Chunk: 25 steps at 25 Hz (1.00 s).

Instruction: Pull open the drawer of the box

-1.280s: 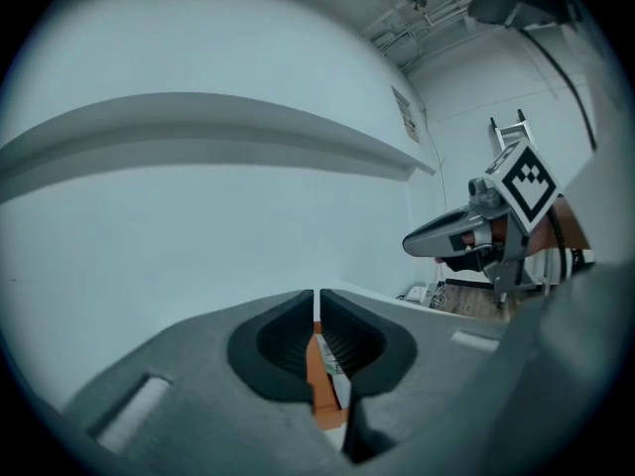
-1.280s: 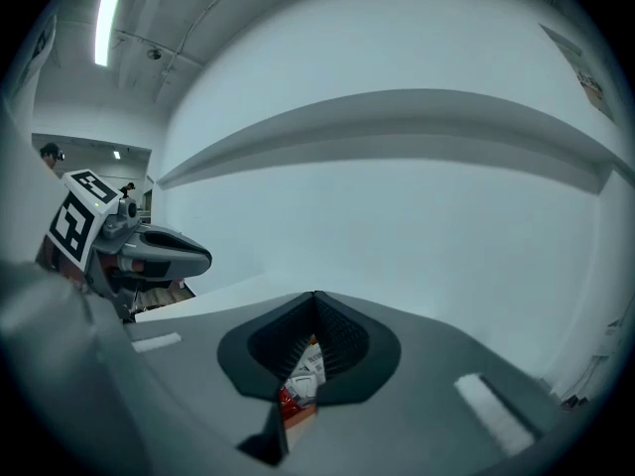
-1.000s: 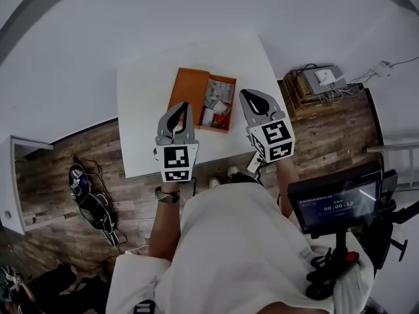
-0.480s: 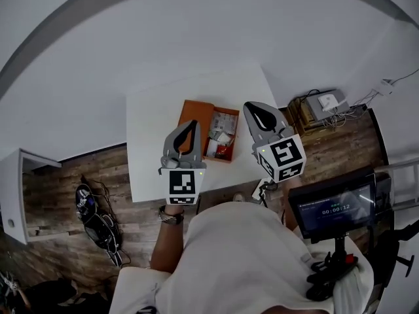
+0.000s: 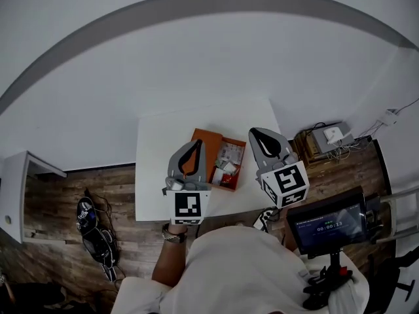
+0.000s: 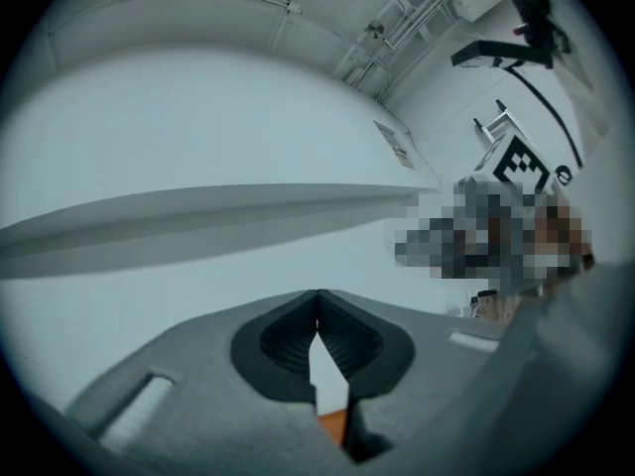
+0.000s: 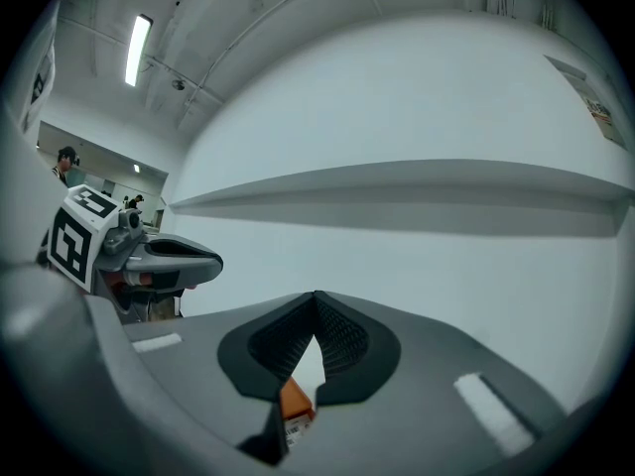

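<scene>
An orange box lies on the white table. Its drawer stands pulled out to the right, with small packets inside. My left gripper hangs in the air over the box's left part, shut and empty; the left gripper view shows its tips meeting against the pale wall. My right gripper floats just right of the drawer, also shut with nothing in it, tips touching. A sliver of the orange box shows below its jaws. Both point level, well above the table.
A screen on a stand sits at the person's right. A wooden crate with devices and cables stands on the floor right of the table. Shoes and cords lie on the floor at left, near a white cabinet.
Both grippers have risen away from the table, still shut. The box and table now look smaller and sit lower under them. The drawer stays out.
</scene>
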### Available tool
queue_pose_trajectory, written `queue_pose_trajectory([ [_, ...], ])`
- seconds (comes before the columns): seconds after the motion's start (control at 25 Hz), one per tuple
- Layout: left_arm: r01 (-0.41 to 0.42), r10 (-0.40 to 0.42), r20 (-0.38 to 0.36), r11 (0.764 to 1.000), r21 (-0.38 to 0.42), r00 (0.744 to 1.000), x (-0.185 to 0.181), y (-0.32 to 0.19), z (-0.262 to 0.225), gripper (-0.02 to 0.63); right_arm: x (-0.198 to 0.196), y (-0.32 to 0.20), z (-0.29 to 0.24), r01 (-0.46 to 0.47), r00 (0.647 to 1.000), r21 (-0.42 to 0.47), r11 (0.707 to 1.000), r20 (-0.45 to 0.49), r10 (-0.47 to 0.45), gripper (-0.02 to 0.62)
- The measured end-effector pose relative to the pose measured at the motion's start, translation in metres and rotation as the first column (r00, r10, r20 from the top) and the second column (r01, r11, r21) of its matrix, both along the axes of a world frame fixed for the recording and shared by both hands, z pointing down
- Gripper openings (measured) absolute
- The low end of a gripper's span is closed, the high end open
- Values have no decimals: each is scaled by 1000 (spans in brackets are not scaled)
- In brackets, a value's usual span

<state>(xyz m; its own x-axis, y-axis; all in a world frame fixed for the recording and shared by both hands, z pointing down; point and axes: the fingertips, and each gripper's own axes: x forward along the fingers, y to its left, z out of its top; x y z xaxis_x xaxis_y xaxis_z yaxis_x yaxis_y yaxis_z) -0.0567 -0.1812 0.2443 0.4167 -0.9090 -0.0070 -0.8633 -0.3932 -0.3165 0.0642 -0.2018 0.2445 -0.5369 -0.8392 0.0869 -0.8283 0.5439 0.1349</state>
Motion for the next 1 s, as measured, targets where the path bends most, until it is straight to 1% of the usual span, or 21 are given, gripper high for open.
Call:
queue_pose_trajectory([
  [0.12, 7, -7, -7, 1000, 19, 1000, 6, 12, -8, 6, 9, 11, -8, -13, 1000, 5, 1000, 0, 13, 2],
  [0.28, 10, -10, -7, 1000, 20, 1000, 6, 11, -11, 6, 9, 10, -9, -20, 1000, -3, 1000, 4, 20, 2],
  [0.4, 11, -11, -25, 1000, 25, 1000, 7, 10, -12, 6, 10, 10, -8, -24, 1000, -5, 1000, -8, 24, 2],
  [1.0, 40, -40, -25, 999, -13, 999, 0, 13, 5, 6, 11, 12, 6, -18, 999, -21, 1000, -51, 17, 2],
])
